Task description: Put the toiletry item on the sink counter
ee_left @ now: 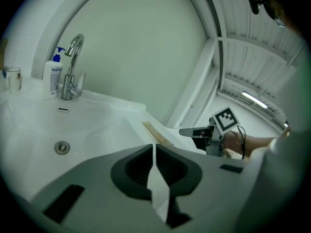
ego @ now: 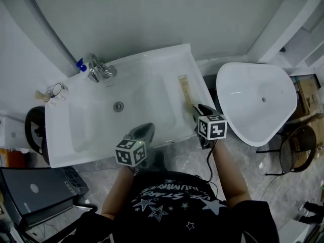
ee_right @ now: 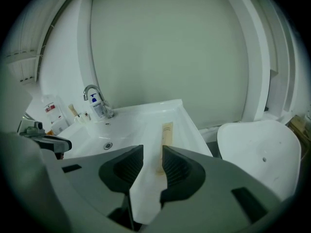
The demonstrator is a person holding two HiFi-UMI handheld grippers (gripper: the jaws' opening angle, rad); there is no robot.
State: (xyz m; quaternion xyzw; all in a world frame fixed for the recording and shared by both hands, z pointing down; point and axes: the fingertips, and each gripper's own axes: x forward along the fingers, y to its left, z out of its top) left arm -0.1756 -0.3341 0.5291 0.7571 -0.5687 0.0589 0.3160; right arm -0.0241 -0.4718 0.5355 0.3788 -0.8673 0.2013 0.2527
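Note:
The toiletry item (ego: 185, 90), a long flat beige tube, lies on the right-hand ledge of the white sink counter (ego: 152, 59). My right gripper (ego: 197, 110) stands open just behind the tube's near end. In the right gripper view the tube (ee_right: 166, 135) shows through the wide gap of that gripper (ee_right: 152, 153), and neither pad touches it. My left gripper (ego: 145, 131) hovers at the front edge of the basin, shut and empty. In the left gripper view its jaws (ee_left: 153, 150) nearly meet, with the tube (ee_left: 154, 133) and the right gripper (ee_left: 193, 132) beyond.
A chrome faucet (ego: 99, 68), a blue-capped pump bottle (ego: 80, 64) and a cup (ego: 56, 90) stand at the sink's back left. The drain (ego: 118, 106) sits mid-basin. A large white rounded fixture (ego: 258, 103) stands right of the sink, with a wire basket (ego: 296, 153) beyond it.

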